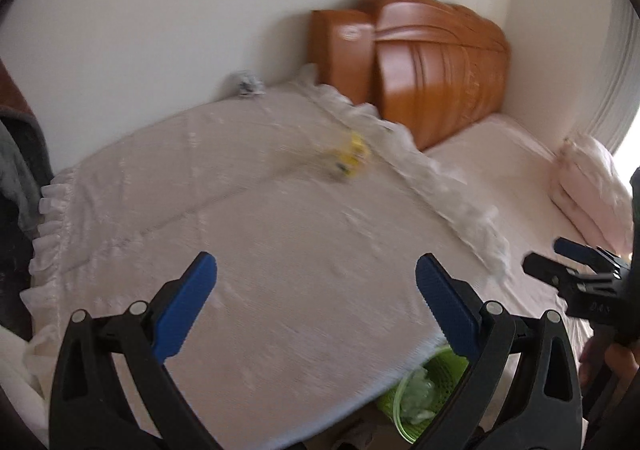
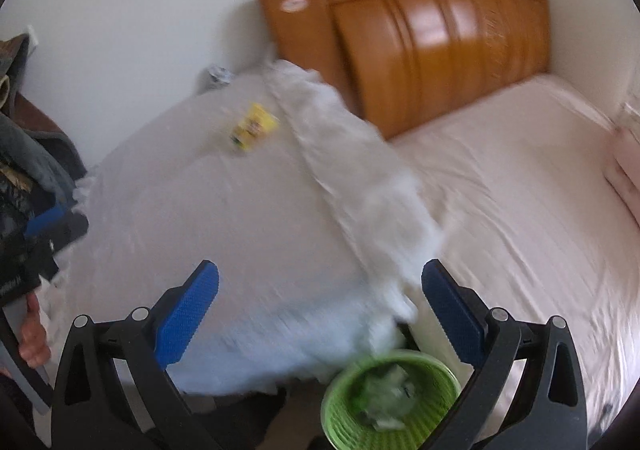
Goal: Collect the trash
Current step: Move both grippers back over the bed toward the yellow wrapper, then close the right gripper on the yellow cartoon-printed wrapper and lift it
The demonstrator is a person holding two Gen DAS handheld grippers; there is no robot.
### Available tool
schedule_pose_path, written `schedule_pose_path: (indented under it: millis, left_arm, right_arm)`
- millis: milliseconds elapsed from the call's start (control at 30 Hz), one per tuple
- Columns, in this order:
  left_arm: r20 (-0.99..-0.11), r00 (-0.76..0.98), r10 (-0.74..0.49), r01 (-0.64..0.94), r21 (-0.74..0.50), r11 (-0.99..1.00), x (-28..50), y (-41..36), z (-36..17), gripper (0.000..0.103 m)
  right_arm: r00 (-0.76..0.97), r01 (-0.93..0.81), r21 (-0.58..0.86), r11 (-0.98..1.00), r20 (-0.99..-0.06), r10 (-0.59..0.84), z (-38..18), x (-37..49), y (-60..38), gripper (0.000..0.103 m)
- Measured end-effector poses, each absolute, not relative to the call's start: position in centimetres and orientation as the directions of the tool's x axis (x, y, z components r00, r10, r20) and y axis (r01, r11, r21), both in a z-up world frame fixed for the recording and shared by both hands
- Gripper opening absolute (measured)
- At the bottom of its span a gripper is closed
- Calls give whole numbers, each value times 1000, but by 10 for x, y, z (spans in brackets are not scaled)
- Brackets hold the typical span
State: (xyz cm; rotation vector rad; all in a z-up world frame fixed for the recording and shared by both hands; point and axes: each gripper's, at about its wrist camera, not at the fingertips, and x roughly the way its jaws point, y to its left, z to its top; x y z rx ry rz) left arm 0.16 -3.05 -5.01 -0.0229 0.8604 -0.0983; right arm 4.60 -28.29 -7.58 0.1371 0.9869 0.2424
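Observation:
A yellow wrapper (image 1: pixel 352 159) (image 2: pixel 253 127) lies on the white cloth-covered table (image 1: pixel 240 250) (image 2: pixel 180 209), far from both grippers. A crumpled grey scrap (image 1: pixel 246 83) (image 2: pixel 218 74) sits at the table's far edge by the wall. A green bin (image 2: pixel 390 398) (image 1: pixel 424 390) with crumpled trash inside stands on the floor between table and bed. My left gripper (image 1: pixel 316 306) hovers open over the table's near side, nothing between its blue pads. My right gripper (image 2: pixel 320 314) is open above the table corner and bin, also holding nothing. Both views are motion-blurred.
A bed with a pink sheet (image 2: pixel 520 189) and wooden headboard (image 2: pixel 420 29) fills the right. A pink pillow (image 1: pixel 592 185) lies on it. Dark clothes (image 2: pixel 24 177) hang at the left. A hand (image 2: pixel 34 334) grips the other tool.

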Motion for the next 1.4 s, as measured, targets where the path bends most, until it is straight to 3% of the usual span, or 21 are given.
schedule_pose_path:
  millis: [300,633,833,900,1000,1400]
  left_arm:
    - [-749,659,-65,50,-42,998,78,47,-58,95]
    - [-768,632,-100,30,-105,994,142,102,-90,95]
    - [-755,649,-98,47,-89,995,179,108,-92,95]
    - [-745,660,-96,57,-79,995,191,105,-90,95]
    - [-731,675,-98,74,-65,995,213,96,-89,95]
    - [-734,676,-64,57,-35,998,332,42,-112,96]
  right_arm:
    - [523,-86,270,959,-807,274,-105,189,-189,101]
    - [487,8,140,990,-865,118,-156,266,-145,101]
    - [453,47,42,998,-891,16,-172,274,-141,65]
    - [443,57,49,997,-896,19,-175,274,-145,44]
    - [443,57,62,996,-896,30,-178,272,-151,31]
    - [477,22,157,987,-869,127,-158,268,-164,28]
